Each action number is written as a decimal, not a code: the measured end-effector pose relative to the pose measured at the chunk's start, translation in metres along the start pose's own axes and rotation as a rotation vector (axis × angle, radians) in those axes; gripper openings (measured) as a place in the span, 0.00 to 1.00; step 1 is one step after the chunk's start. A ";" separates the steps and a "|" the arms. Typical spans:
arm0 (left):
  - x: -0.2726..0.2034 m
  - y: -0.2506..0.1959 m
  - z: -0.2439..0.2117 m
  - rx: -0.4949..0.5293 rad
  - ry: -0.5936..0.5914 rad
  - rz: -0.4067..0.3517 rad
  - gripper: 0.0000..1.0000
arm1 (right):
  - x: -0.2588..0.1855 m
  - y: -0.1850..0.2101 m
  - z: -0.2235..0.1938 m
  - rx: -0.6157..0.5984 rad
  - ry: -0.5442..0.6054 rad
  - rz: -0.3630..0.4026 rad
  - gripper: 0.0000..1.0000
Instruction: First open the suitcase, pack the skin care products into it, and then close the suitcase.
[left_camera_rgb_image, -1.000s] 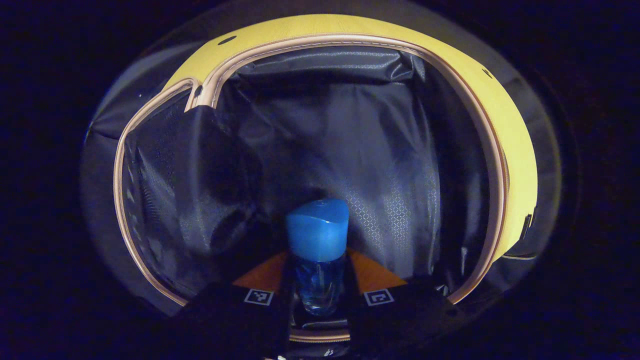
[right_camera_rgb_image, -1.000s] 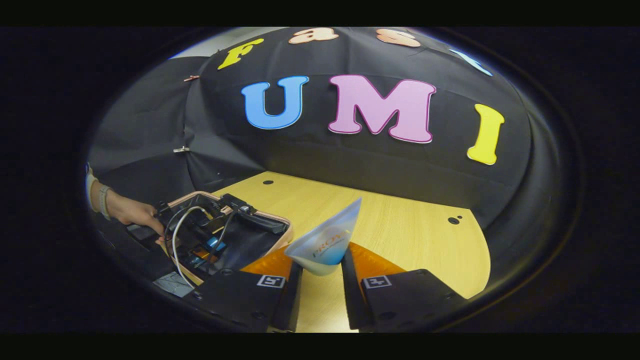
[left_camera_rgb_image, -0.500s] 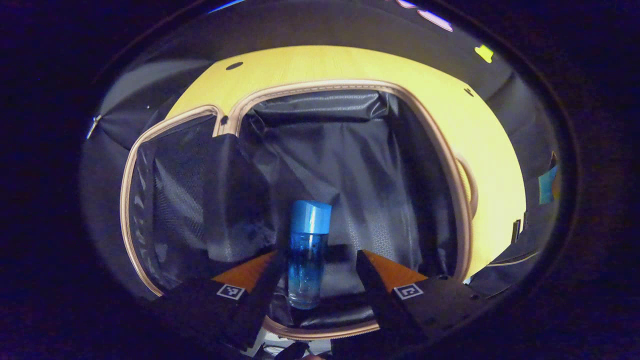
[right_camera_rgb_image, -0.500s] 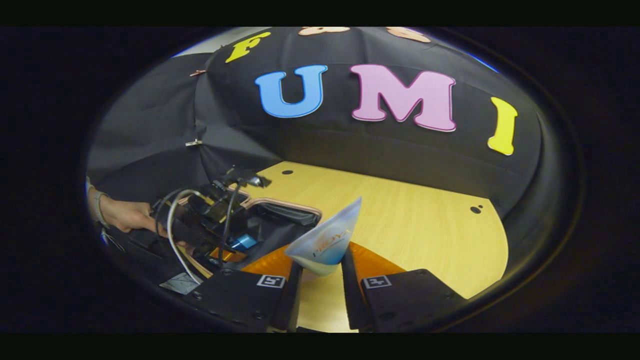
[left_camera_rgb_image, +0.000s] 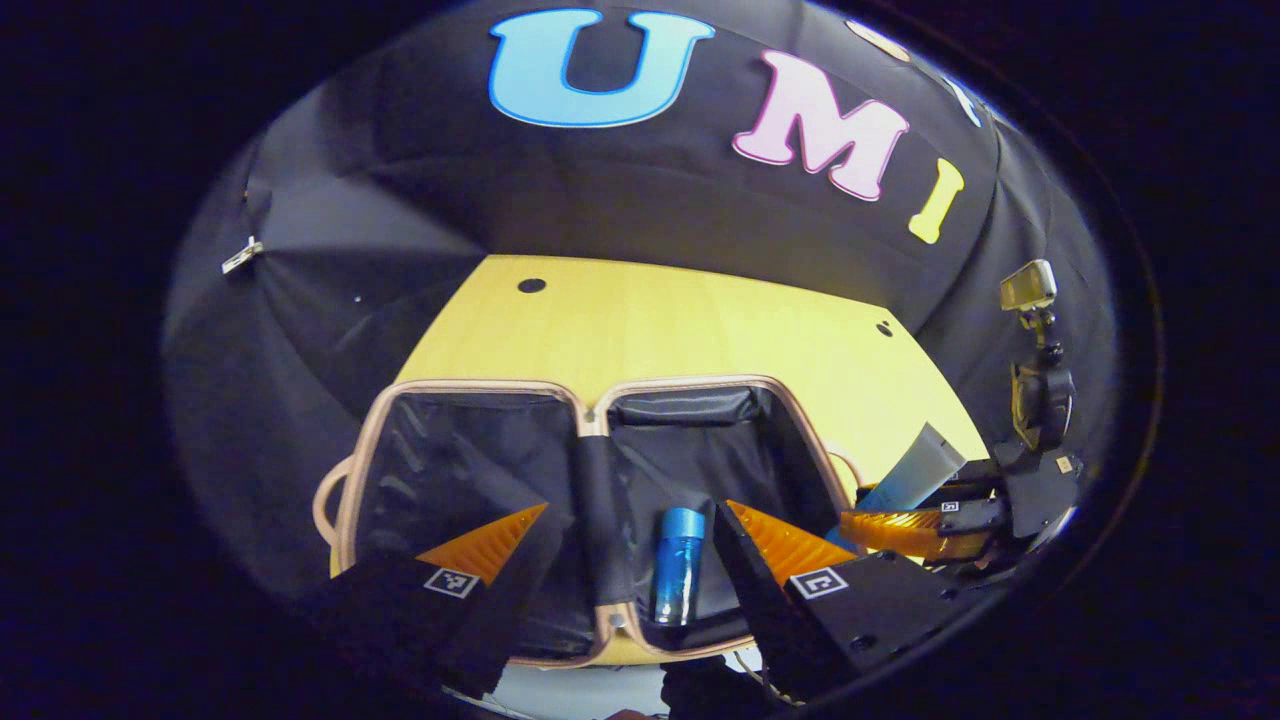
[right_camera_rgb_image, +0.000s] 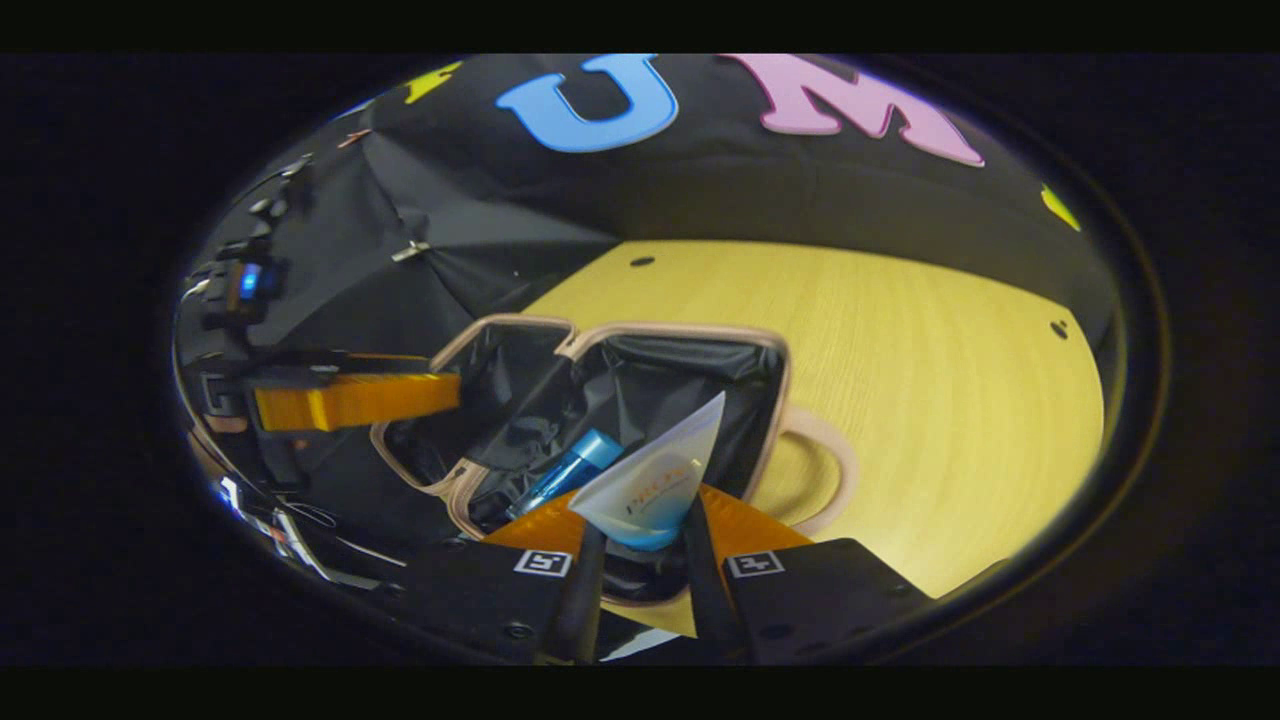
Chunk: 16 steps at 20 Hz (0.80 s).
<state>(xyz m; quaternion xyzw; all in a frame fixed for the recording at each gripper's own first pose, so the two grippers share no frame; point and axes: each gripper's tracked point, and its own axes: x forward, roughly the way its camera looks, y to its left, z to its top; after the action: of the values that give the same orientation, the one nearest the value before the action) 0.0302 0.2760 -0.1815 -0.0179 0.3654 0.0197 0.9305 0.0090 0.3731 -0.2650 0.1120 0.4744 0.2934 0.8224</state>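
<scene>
black gripper (left_camera_rgb_image: 630, 560) bodies, square coded markers, visible screws

Recording booth: black cloth wall (left_camera_rgb_image: 620, 200) clipped in folds, bare wooden table (left_camera_rgb_image: 650, 330), mounted camera (left_camera_rgb_image: 1030, 290).

both views are dim and warm, with strong fisheye bending toward the edges. the counter (left_camera_rgb_image: 690, 320) takes the brightest light, glaring yellow. the open suitcase (left_camera_rgb_image: 480, 470) lining stays shadowed, with faint sheen on its folds. the right gripper view looks softer and slightly blurred.
</scene>
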 end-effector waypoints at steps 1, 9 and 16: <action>-0.006 0.021 -0.003 -0.014 -0.005 0.035 0.97 | 0.007 0.002 -0.005 0.047 0.042 0.008 0.41; -0.031 0.150 -0.043 -0.303 0.011 0.215 0.97 | 0.051 -0.006 -0.078 0.209 0.420 -0.140 0.42; -0.020 0.180 -0.062 -0.367 0.052 0.244 0.97 | 0.059 -0.004 -0.079 0.258 0.446 -0.167 0.53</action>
<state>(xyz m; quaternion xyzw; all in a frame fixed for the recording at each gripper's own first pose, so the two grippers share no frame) -0.0356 0.4528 -0.2166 -0.1432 0.3791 0.1978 0.8926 -0.0339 0.3976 -0.3501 0.1088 0.6848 0.1790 0.6979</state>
